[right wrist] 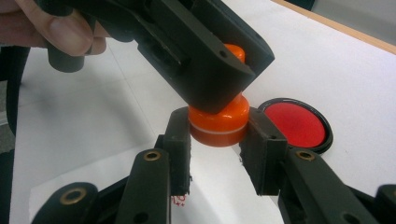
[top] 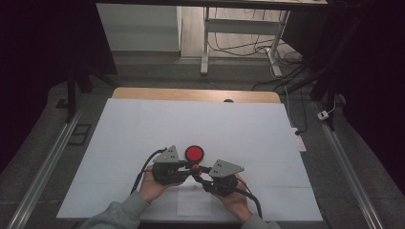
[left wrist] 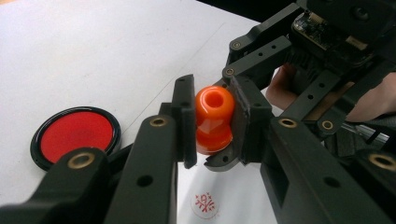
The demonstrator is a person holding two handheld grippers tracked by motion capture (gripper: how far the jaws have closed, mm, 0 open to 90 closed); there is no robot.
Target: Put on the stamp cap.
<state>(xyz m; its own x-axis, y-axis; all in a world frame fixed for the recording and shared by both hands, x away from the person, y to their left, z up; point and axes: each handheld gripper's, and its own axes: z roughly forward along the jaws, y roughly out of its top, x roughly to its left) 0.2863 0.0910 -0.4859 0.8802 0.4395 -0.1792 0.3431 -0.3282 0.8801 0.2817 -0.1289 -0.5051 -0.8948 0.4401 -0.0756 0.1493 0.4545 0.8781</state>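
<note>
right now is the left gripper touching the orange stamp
Touching. In the left gripper view, the left gripper has both jaws pressed flat against the sides of the orange stamp, with no gap showing.

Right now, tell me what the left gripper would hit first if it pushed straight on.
The left gripper is shut on the orange stamp; straight ahead, the right gripper holding the same stamp would likely be met first, though depth is unclear.

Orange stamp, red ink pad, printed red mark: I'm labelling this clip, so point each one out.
Orange stamp [left wrist: 213, 119], left gripper view, on its waisted handle.
Red ink pad [right wrist: 295, 124], right gripper view, on the red ink surface.
Printed red mark [left wrist: 205, 204], left gripper view, on the round imprint on the paper.
</note>
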